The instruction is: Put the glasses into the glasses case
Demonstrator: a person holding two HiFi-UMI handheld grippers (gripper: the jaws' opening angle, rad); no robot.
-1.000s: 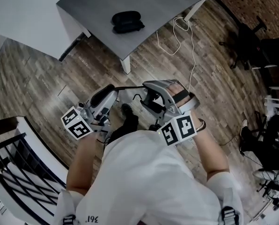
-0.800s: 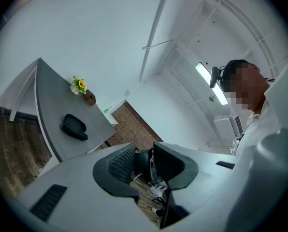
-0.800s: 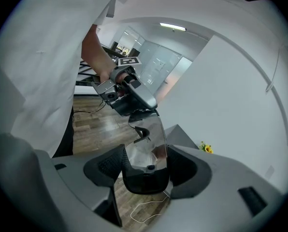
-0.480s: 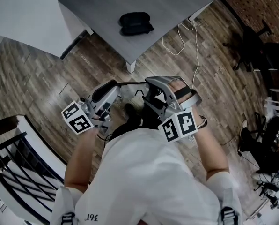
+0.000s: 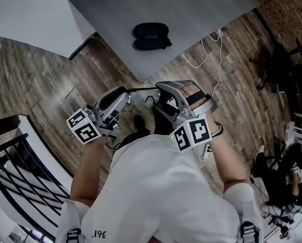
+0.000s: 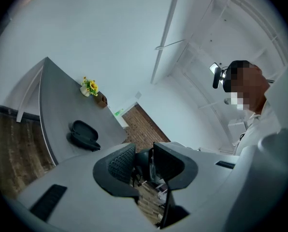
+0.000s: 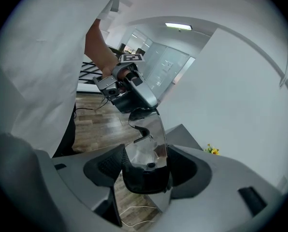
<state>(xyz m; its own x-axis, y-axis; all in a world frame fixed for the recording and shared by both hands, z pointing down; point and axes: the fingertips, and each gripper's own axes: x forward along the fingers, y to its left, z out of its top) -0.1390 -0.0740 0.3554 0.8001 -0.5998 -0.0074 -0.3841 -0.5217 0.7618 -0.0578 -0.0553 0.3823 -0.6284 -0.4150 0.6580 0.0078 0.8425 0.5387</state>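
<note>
Gripping glasses [image 5: 141,90] | left gripper [image 6: 144,163] pinches one end | right gripper [image 7: 146,167] spread wide, clamps lens

Left tool [image 5: 123,93] and right tool [image 5: 163,98] carried glasses [image 5: 141,90] nearer the table [image 5: 201,9]; glasses case [image 5: 151,36] closer.

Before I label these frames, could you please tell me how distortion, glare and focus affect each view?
Head view: evenly lit, sharp, the black oval glasses case crisp on the grey table. Left gripper view: heavy fisheye, dark vignette round the rim. Right gripper view: same fisheye; the clear-lensed black-framed glasses show background through the lens; ceiling lamp glares.
</note>
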